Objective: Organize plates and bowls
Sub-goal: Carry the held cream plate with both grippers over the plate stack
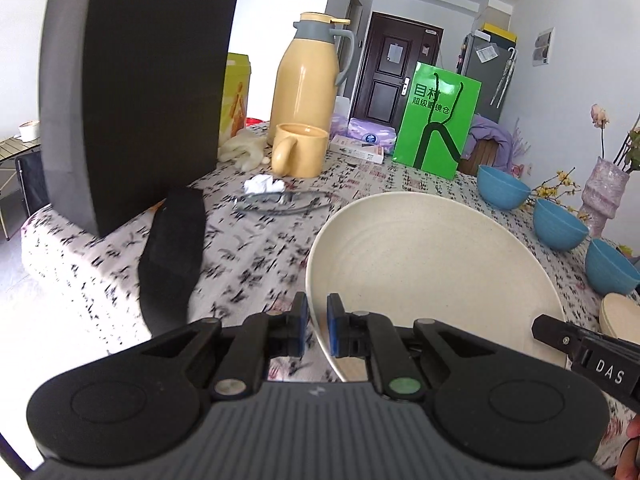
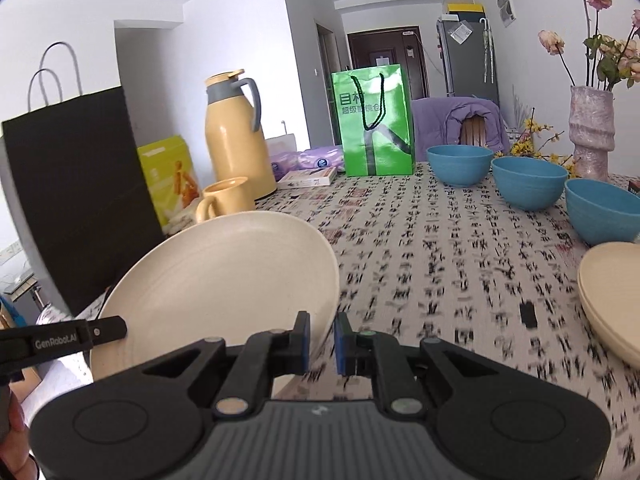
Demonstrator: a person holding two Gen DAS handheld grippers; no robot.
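Plate [image 1: 432, 272] pinched at opposite rims by left gripper [image 1: 318, 326] and right gripper [image 2: 322, 342]; stack [image 2: 612, 300] waits; bowls [image 2: 528, 182] unstacked.

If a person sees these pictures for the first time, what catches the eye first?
The large round cream plate, held tilted above the patterned tablecloth, both grippers' jaws shut on its rim. Behind it, three blue bowls stand in a row on the right, and a bright green paper bag stands at the far edge.
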